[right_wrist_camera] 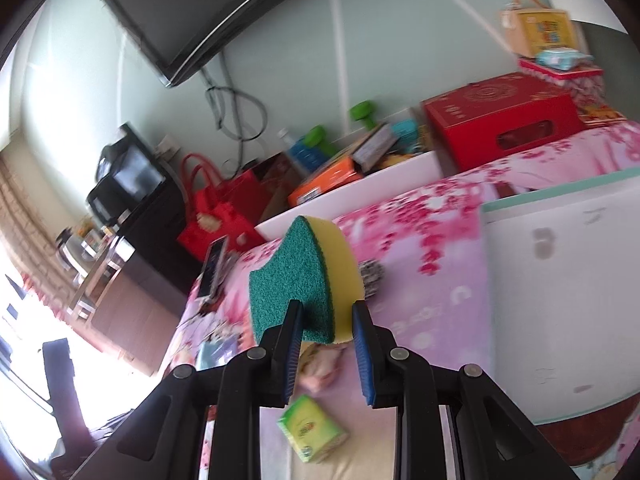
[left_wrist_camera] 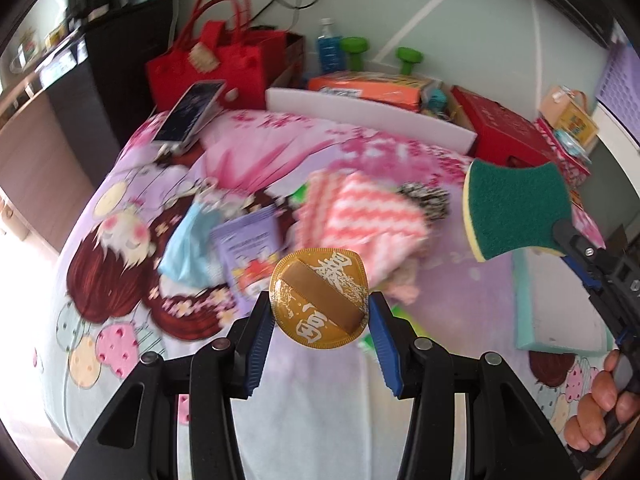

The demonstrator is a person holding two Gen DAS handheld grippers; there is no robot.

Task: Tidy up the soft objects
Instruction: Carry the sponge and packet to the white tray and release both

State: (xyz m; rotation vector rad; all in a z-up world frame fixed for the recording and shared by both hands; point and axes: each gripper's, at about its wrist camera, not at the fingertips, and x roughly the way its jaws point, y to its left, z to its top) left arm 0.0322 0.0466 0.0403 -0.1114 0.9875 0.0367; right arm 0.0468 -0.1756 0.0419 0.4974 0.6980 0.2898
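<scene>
Over the cartoon-print bedspread (left_wrist_camera: 100,264), your left gripper (left_wrist_camera: 320,312) clamps a gold round puff (left_wrist_camera: 318,300) by its edges, lifted clear of the clutter near the middle of the bed. Your right gripper (right_wrist_camera: 326,320) pinches a green-and-yellow sponge (right_wrist_camera: 304,276) by one end, held high, likely to carry both toward the white foam block (right_wrist_camera: 560,280) at the bed's right edge, though motion blur leaves that unclear.

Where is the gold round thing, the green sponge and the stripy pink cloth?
gold round puff (left_wrist_camera: 318,298), left wrist view, on its ribbon band.
green and yellow sponge (right_wrist_camera: 288,276), right wrist view, on its green scrubbing face.
pink and white striped cloth (left_wrist_camera: 360,216), left wrist view, on its top fold.
</scene>
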